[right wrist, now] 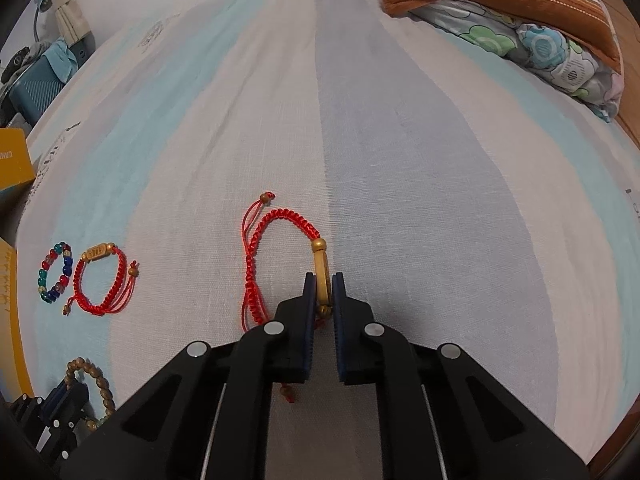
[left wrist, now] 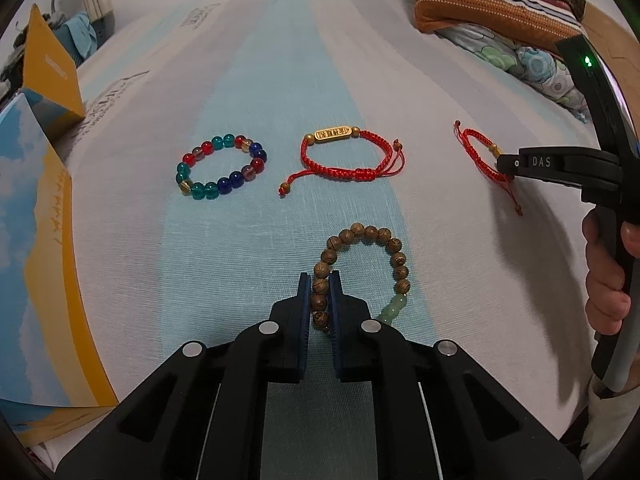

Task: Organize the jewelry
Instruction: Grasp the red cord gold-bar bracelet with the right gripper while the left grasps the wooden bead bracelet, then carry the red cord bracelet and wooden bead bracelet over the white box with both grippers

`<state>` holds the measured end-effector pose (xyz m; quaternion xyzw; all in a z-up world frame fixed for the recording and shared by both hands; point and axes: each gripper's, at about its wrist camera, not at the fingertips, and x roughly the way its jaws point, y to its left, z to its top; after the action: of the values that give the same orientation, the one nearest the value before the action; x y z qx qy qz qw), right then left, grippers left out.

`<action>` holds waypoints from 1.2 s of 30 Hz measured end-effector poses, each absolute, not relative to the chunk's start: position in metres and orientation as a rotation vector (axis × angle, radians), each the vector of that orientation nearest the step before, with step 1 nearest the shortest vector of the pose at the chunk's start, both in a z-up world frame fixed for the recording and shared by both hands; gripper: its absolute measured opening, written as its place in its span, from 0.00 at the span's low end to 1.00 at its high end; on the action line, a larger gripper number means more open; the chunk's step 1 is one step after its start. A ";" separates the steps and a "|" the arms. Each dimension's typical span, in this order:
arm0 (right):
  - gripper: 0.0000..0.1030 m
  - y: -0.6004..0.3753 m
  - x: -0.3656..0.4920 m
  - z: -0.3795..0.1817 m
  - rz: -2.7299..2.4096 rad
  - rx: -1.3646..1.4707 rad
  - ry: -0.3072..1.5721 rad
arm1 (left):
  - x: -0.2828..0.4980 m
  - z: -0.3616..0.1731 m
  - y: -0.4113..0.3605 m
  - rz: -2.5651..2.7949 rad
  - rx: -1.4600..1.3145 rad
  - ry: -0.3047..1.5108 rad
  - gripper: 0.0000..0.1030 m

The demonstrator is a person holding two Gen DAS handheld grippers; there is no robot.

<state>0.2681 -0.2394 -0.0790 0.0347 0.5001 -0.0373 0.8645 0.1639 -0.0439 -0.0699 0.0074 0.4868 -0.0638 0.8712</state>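
The left gripper (left wrist: pixel 320 284) clamps the wooden bead bracelet (left wrist: pixel 394 246); glass bead bracelet (left wrist: pixel 221 168) at ten o'clock. The right gripper (right wrist: pixel 324 286) pinches a red cord bracelet (right wrist: pixel 276 216) by its gold charm.

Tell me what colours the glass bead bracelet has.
The glass bead bracelet mixes teal, red, dark blue and amber beads; clearest in the left wrist view.

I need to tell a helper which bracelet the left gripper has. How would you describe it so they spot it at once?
On the striped bedsheet, look nearest the camera, below the red cord bracelet with a gold plate. The wooden bead bracelet lies there, pinched in the left gripper. It alone has brown grained beads, plus a few pale green ones.
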 end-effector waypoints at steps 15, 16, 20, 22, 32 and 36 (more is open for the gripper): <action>0.07 -0.242 0.257 -0.067 -0.066 0.086 1.021 | 0.160 -0.058 -0.041 -0.133 0.006 0.998 0.08; 0.07 -0.242 0.256 -0.065 -0.066 0.086 1.017 | 0.159 -0.056 -0.041 -0.134 0.005 0.996 0.08; 0.07 -0.243 0.251 -0.059 -0.065 0.086 1.008 | 0.155 -0.050 -0.043 -0.138 0.009 0.986 0.08; 0.07 -0.245 0.249 -0.055 -0.064 0.086 1.002 | 0.153 -0.047 -0.044 -0.140 0.011 0.981 0.08; 0.07 -0.242 0.230 -0.032 -0.058 0.070 0.965 | 0.142 -0.028 -0.047 -0.140 0.012 0.961 0.08; 0.07 -0.238 0.223 -0.021 -0.055 0.068 0.950 | 0.137 -0.019 -0.045 -0.139 0.010 0.950 0.08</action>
<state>0.2228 -0.2382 -0.0207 0.0328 0.4570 -0.0265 0.8885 0.1373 -0.0452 -0.0195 0.0048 0.4570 -0.0668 0.8869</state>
